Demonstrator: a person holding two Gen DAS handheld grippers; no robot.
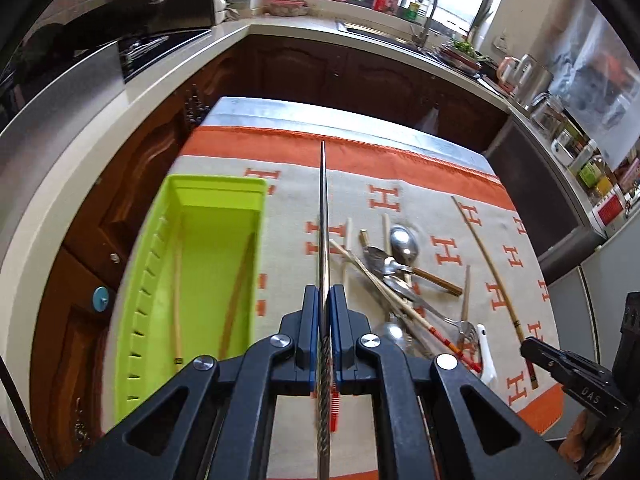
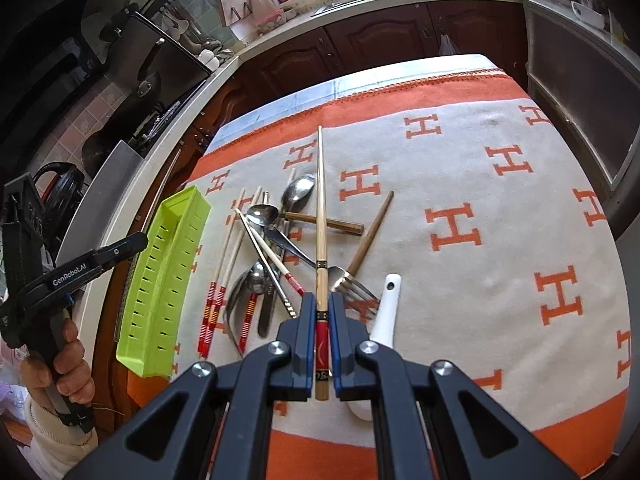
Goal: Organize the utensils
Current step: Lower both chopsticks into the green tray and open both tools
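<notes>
My left gripper (image 1: 323, 292) is shut on a long metal chopstick (image 1: 323, 208), held above the cloth just right of the lime green tray (image 1: 224, 188). Two wooden chopsticks (image 1: 176, 292) lie inside that tray. My right gripper (image 2: 322, 298) is shut on a bamboo chopstick with a red band (image 2: 320, 208), lifted over the utensil pile (image 2: 272, 240). The pile holds spoons, a fork (image 2: 352, 284), striped chopsticks and a white ceramic spoon (image 2: 384, 312). In the right wrist view the left gripper (image 2: 140, 240) hangs over the tray (image 2: 164, 280).
The table wears a grey cloth with an orange border (image 2: 460, 92) and orange H marks. A brown chopstick (image 2: 370, 236) lies apart from the pile. Dark wood cabinets (image 1: 360, 76) and a cluttered kitchen counter (image 1: 560, 128) surround the table. A person's hand (image 2: 68, 364) grips the left tool.
</notes>
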